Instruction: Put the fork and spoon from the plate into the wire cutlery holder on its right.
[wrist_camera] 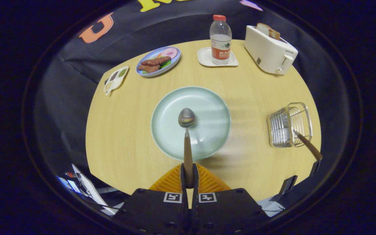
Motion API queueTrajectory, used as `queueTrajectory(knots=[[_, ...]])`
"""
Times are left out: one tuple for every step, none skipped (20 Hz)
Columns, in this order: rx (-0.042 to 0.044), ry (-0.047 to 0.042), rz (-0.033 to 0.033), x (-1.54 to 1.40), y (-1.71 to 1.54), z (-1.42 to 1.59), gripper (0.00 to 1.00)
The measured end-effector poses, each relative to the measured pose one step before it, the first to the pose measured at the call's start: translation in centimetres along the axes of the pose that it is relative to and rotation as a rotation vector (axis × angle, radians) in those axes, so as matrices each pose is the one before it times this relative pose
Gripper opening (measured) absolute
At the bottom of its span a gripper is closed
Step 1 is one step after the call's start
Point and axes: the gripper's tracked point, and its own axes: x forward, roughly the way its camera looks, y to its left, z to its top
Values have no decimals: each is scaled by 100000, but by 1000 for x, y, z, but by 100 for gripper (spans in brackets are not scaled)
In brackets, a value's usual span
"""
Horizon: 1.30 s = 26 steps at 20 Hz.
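Gripper view: gripper clenched on brown wooden handle of steel spoon, both fingers pressing handle. Spoon points straight ahead from fingers, bowl above pale green round plate on light wood worktop. Silver wire cutlery holder well right of plate; wooden-handled fork leans inside it, handle sticking out toward right.

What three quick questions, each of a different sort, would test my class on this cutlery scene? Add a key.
1. True or false: the gripper is shut on the spoon.
2. Which already holds a brown-handled utensil: A) plate, B) wire holder, C) toaster?
3. Fill in: the water bottle stands on a small white ____.

Key: 1 true; 2 B; 3 tray.
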Motion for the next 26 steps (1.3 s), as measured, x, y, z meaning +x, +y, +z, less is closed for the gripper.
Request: queueTrajectory(knots=[[-363,-1082,2,-894,-729,256,4],[64,-888,495,-1187,-724,190,4],[115,-762,386,-1230,-818,290,4],[257,-1086,-361,-1383,-1202,423,4],[-22,-1320,-1014,-1350,-1382,381,4],[95,-1238,-1405,-1412,-1633,371,4],[283,-1033,-1474,-1365,-1630,294,4],[308,-372,-1568,-1220,-1646,131,4],[631,205,-1305,-1040,-1515,-65,4],[553,576,-1099,-824,-1524,-79,4],[820,1032,-1185,-664,-1536,-191,4],[532,1369,-838,-486,-1236,-255,4],[802,1489,-579,-248,-1148,-172,4],[1345,1760,-444,-95,-1118,-215,4],[1474,1764,-88,258,-714,9,4],[1172,2181,39,240,-577,-205,4],[1158,2384,338,254,-418,-234,4],[877,2665,724,274,-289,-190,4],[1160,2760,795,143,-244,93,4],[1346,2485,791,559,-53,-149,4],[859,1813,549,347,-222,75,4],[218,1330,125,273,-247,163,4],[459,1012,0,362,-194,301,4],[892,865,-327,310,-203,346,4],[937,1223,-310,196,-146,269,4],[703,1312,-13,176,-131,219,4]])
